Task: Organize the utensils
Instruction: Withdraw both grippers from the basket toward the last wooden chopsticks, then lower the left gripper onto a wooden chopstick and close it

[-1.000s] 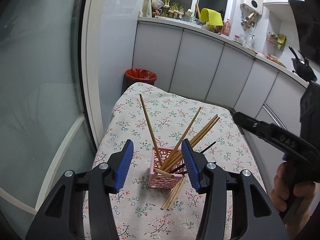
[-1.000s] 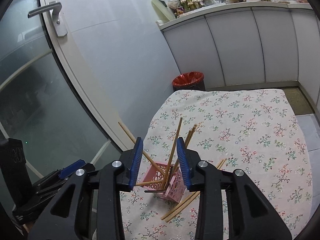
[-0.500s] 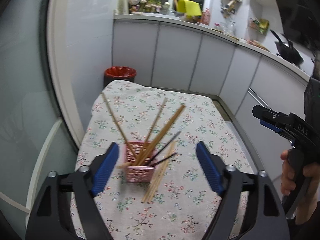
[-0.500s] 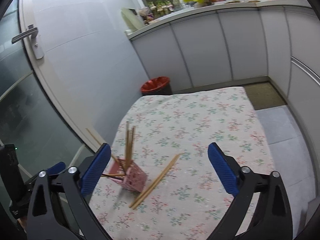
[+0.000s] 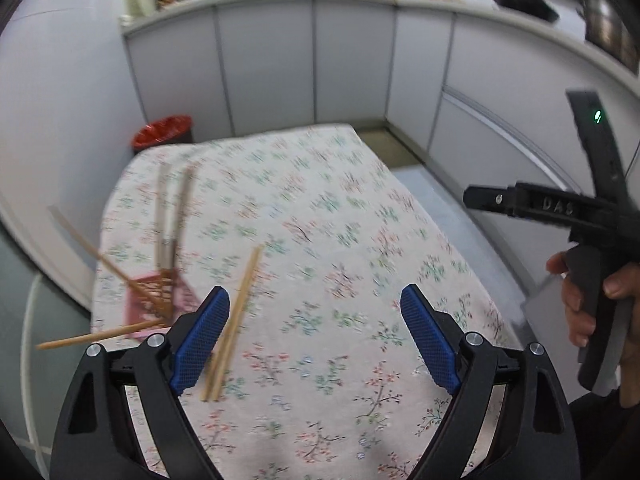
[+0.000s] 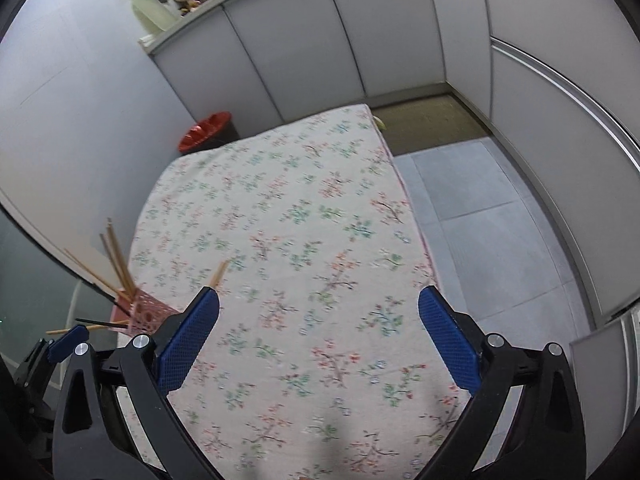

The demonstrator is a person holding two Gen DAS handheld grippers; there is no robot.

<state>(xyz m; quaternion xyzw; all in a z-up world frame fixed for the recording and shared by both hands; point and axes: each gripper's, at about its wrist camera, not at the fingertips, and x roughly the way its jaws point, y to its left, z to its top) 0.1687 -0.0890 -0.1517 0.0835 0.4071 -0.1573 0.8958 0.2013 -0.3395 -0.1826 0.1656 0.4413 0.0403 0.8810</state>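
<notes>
A pink lattice holder [image 5: 154, 300] [image 6: 148, 316] stands at the left edge of the floral tablecloth [image 5: 320, 240] [image 6: 300, 240], with several wooden chopsticks [image 5: 170, 220] [image 6: 116, 260] and dark ones sticking out at angles. A loose pair of wooden chopsticks [image 5: 236, 312] [image 6: 219, 273] lies flat on the cloth beside the holder. My left gripper [image 5: 316, 336] is open and empty, its left pad near that loose pair. My right gripper [image 6: 318, 340] hangs open and empty over the middle of the cloth. The right tool [image 5: 560, 208] shows in the left wrist view, held by a hand.
A red-lined bin [image 5: 162, 132] [image 6: 206, 130] stands on the floor beyond the table's far left corner. White cabinet fronts [image 6: 360, 32] curve around the back and right. A glass door runs along the left. Grey floor tiles [image 6: 480, 220] lie right of the table.
Both grippers went from narrow around the holder's chopsticks to wide open, and pulled back and swung right. The holder now sits far left in both views.
</notes>
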